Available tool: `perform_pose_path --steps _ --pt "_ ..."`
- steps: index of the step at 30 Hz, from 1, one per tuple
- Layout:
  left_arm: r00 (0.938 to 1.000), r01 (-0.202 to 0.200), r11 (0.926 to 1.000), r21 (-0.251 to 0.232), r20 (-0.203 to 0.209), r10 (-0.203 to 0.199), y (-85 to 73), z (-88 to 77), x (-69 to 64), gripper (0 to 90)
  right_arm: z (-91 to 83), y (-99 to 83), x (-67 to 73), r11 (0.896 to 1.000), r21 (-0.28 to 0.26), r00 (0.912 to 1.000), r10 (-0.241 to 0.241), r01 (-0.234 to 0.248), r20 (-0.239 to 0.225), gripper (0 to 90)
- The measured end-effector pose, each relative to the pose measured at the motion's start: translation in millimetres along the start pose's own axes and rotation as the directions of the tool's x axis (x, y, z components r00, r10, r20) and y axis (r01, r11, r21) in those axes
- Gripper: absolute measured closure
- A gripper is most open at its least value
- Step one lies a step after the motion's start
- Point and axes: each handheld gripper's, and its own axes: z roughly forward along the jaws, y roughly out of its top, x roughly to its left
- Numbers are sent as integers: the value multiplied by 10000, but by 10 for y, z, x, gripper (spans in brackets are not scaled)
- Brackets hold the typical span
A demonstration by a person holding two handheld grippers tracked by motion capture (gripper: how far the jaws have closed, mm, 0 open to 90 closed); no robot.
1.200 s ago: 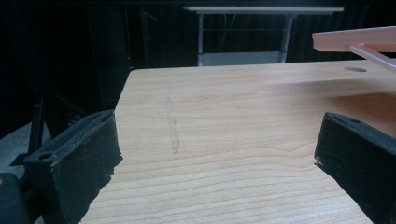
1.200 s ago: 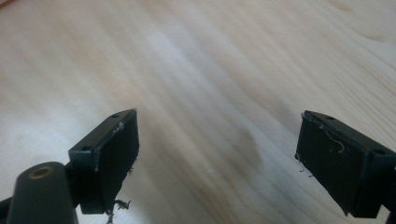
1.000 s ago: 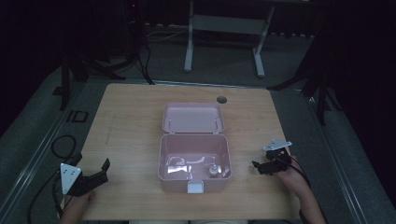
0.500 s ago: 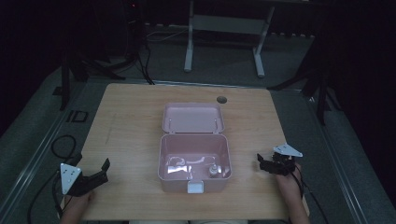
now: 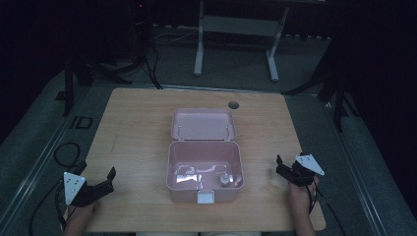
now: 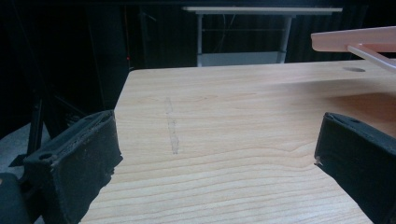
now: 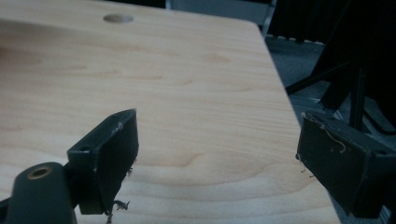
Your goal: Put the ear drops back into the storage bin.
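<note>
Since a second ago, the right gripper (image 5: 281, 167) had drawn back from beside the box toward the desk's (image 5: 133, 128) right edge and near right corner, its jaws released and holding nothing; the left gripper (image 5: 109, 178) had stayed put near the near left corner, jaws likewise spread and empty.

One pink box (image 5: 204, 169) sat at the middle of the desk, nearer the near edge, well apart from both grippers. Its lid (image 5: 202, 124) stood thrown back toward the far edge, so the opening faced up and the white latch (image 5: 205, 197) pointed at the near edge. Box and lid together ran long from near edge to far edge.

From the high view, one small bottle-like item (image 5: 224, 180) lay inside the box by its near right corner, with pale clutter I could not make out to its left. The left gripper view caught just the lid's pink edge (image 6: 355, 41) at upper right, above bare wood. The right gripper view showed the desk's right edge and one round grommet hole (image 7: 117, 18) near the far edge, also seen from above.

Two grippers, one box, one hole.
</note>
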Motion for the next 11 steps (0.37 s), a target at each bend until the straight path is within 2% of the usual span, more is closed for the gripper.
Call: perform_pose_path --steps 3,11 --pt "10000 3 10000 0 1 -3 0 0 2 4 -17 4 -2 9997 -230 9999 41 -43 -95 125" --pt "10000 6 10000 -1 8 -6 0 0 2 4 -5 5 29 9998 -126 9998 -153 151 -141 125"
